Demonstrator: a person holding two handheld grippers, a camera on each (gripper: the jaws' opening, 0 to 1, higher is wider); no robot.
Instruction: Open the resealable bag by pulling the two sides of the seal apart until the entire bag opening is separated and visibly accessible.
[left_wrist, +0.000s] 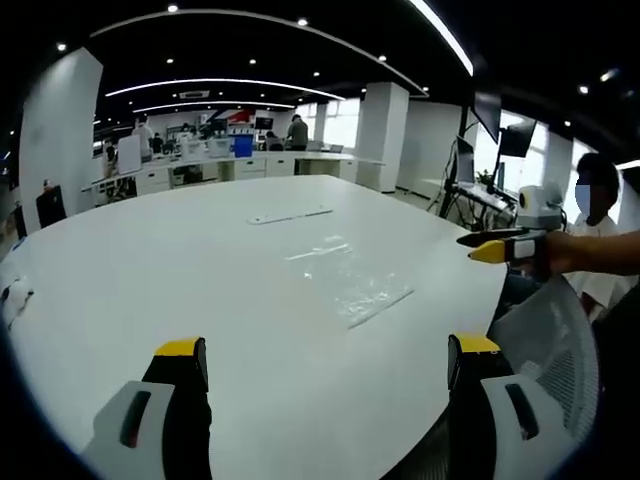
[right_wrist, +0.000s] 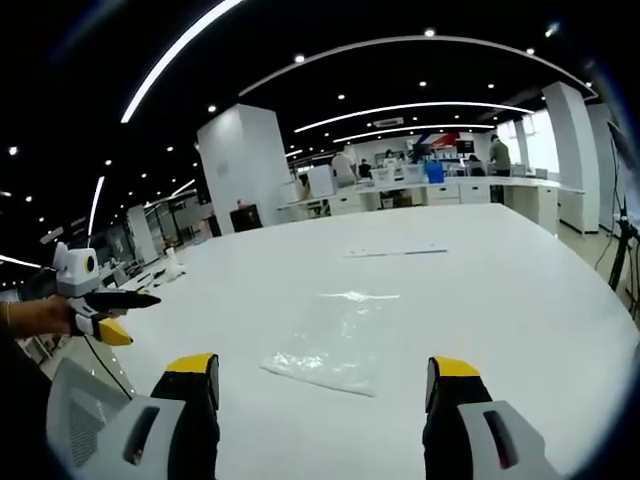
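One clear resealable bag (right_wrist: 335, 343) lies flat on the white desk (right_wrist: 520, 300), at 12 o'clock from the right gripper (right_wrist: 327, 385); its seal is hard to make out. Left gripper (left_wrist: 327, 365) and right gripper: jaws apart, holding nothing.

Clear resealable bag (right_wrist: 335, 342) flat on white table (right_wrist: 520, 290) — right gripper (right_wrist: 325, 385) jaws apart, short of it.

A wide white bench (left_wrist: 150, 260) carries the things. A clear resealable bag (right_wrist: 335, 340) lies flat near its middle (hard to see against the white). A thin white strip (left_wrist: 290, 214) lies farther back.
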